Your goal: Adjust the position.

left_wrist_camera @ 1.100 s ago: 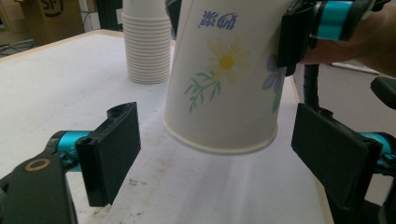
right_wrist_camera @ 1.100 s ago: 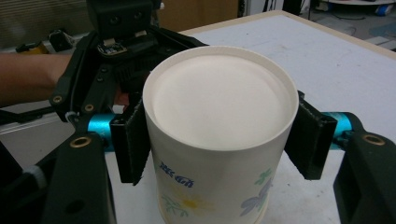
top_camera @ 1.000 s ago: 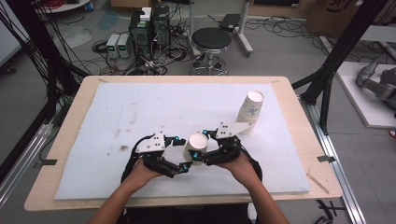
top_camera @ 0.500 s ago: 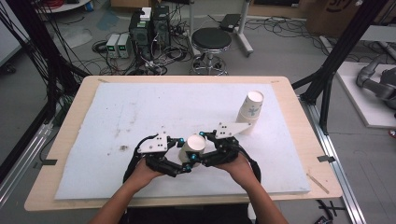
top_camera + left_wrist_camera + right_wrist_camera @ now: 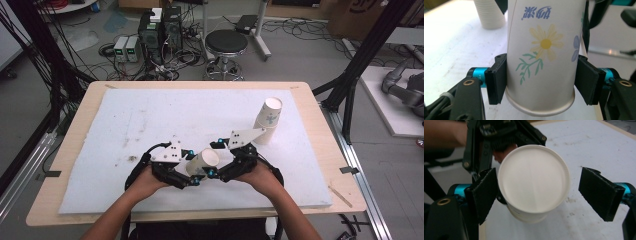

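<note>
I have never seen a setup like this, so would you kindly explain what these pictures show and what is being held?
A person at a table holds a hand-operated two-jaw gripper in each hand. The high view looks down from above; the other two cameras ride on the grippers and look along their black jaws. On the white foam mat stands a stack of paper cups, upside down. The left gripper is clamped on a flowered paper cup, its pads pressing both sides. The right gripper has just opened: one pad sits beside the cup, the other stands clear. It looks like a handover from right to left.
</note>
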Motion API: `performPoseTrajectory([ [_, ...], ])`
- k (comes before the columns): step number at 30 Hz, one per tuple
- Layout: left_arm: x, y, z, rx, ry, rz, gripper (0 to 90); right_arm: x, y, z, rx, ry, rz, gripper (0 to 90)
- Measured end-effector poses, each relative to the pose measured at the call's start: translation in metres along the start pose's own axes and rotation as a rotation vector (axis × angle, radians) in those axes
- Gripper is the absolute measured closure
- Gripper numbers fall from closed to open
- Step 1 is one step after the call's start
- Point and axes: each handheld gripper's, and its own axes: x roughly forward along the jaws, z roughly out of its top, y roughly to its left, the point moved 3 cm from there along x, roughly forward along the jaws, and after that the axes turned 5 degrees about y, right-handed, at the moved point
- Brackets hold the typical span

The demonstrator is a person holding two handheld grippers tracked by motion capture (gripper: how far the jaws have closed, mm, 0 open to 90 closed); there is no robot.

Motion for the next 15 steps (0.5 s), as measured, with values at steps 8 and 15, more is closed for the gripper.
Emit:
performPoseTrajectory([
  [8,0.001,-0.001,0.006,0.059,0.174,-0.02,32.9,-0.003,-0.001,-0.002,-0.08,0.077,0.018,16.6],
  [15,0.003,0.001,0.013,0.085,0.304,-0.054,32.7,0.001,-0.001,-0.005,-0.16,0.15,0.046,17.1],
])
